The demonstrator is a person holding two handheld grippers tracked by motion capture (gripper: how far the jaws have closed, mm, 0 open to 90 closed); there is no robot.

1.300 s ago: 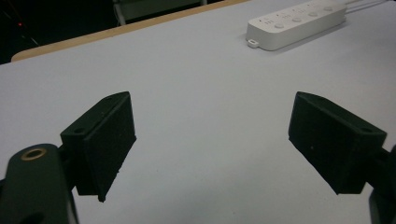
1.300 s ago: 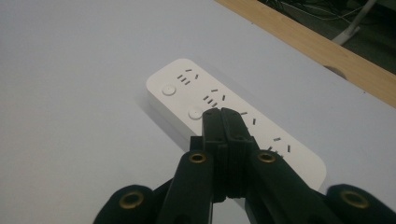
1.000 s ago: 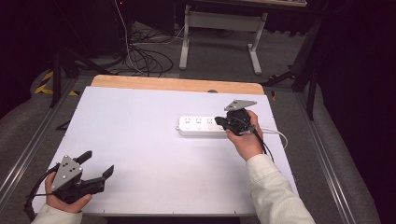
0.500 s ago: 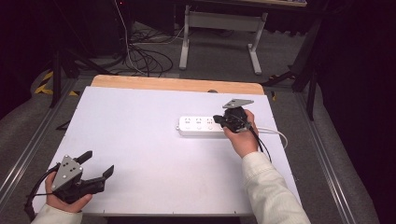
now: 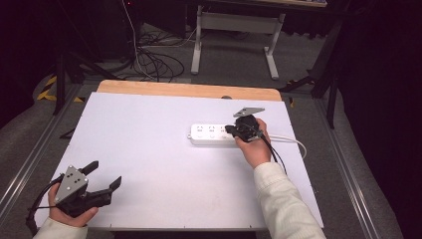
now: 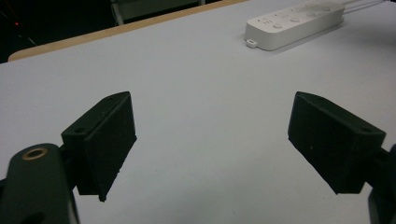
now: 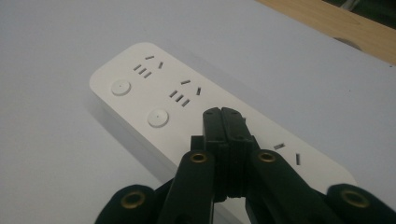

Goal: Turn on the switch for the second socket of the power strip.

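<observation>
the white worktop [image 5: 164,164] spans most of the high view, with a bare wooden strip along its far edge. a white power strip [image 5: 214,134] lies flat on its right half, its white cord trailing off to the right. the right hand [image 5: 255,147] reaches forward from a pale sleeve and holds the right tool [image 5: 230,130] over the strip's right end; its jaws are pressed together, tips just above the strip's top face beside a round button [image 7: 158,117]. the left hand [image 5: 67,214] rests at the near left corner, well apart from the strip, left tool [image 5: 104,175] pointing toward it with jaws spread wide, nothing between them.
</observation>
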